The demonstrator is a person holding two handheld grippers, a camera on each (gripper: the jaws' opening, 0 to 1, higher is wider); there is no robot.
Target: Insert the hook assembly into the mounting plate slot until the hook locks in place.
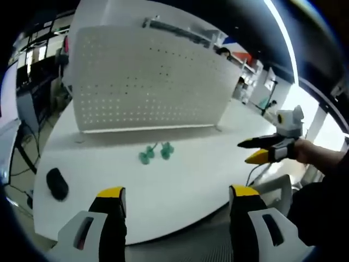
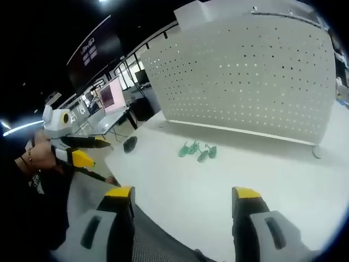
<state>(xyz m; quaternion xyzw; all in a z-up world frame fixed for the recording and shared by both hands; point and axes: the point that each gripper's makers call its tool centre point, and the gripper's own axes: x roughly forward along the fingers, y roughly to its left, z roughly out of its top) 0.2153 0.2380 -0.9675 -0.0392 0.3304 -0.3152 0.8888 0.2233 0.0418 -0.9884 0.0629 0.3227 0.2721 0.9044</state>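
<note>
Two green hooks lie close together on the white table, in front of the upright white perforated mounting plate. In the right gripper view the green hooks lie before the same plate. My left gripper is open over the near table edge, nothing between its yellow-tipped jaws. My right gripper is also open and empty, well short of the hooks. The right gripper shows at the right of the left gripper view; the left gripper shows at the left of the right gripper view.
A black computer mouse lies on the table's left side, also seen as a dark mouse in the right gripper view. Desks and monitors stand beyond the table. A grey chair back sits by the near edge.
</note>
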